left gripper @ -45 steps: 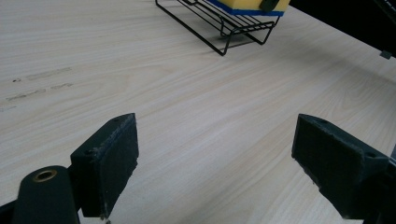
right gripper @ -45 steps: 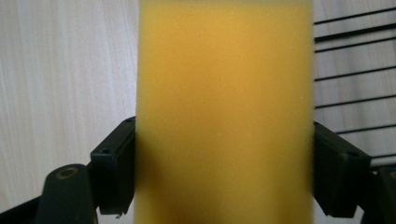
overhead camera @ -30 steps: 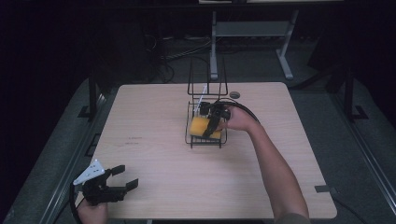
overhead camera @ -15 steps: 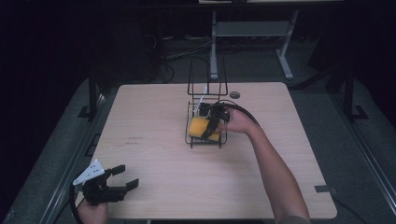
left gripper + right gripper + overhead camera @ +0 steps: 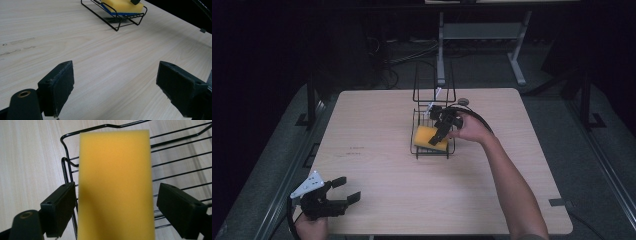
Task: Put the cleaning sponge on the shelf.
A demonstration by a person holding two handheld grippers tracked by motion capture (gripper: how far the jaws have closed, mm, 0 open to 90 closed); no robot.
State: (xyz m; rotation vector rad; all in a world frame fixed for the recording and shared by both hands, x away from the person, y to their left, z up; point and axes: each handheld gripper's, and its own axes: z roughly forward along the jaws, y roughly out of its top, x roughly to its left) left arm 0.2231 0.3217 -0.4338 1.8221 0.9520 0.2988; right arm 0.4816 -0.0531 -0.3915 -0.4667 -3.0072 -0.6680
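Left gripper: held low at the near left corner of the bench, jaws spread wide with nothing between them; in the left gripper view only bare wood lies between the two pads.
Right gripper: reaching into the wire rack near the bench's middle, jaws parted to either side of the yellow sponge; in the right gripper view a sliver of gap shows at each pad, so it is not clamped on the sponge.
Yellow sponge: lying in the rack's low tray, straight ahead of and between the right gripper's jaws, its long side running away from that gripper; in the left gripper view it sits far ahead, tilted, with a blue underside showing.
Wire rack: black, with a tall upright back on the side beyond the right gripper and the tray on the near side; well apart from the left gripper.
Right hand: wrapped around the right gripper's body, forearm running back toward the near right edge.
Small round dark object: on the bench just beyond the right gripper, beside the rack; what it is cannot be told.
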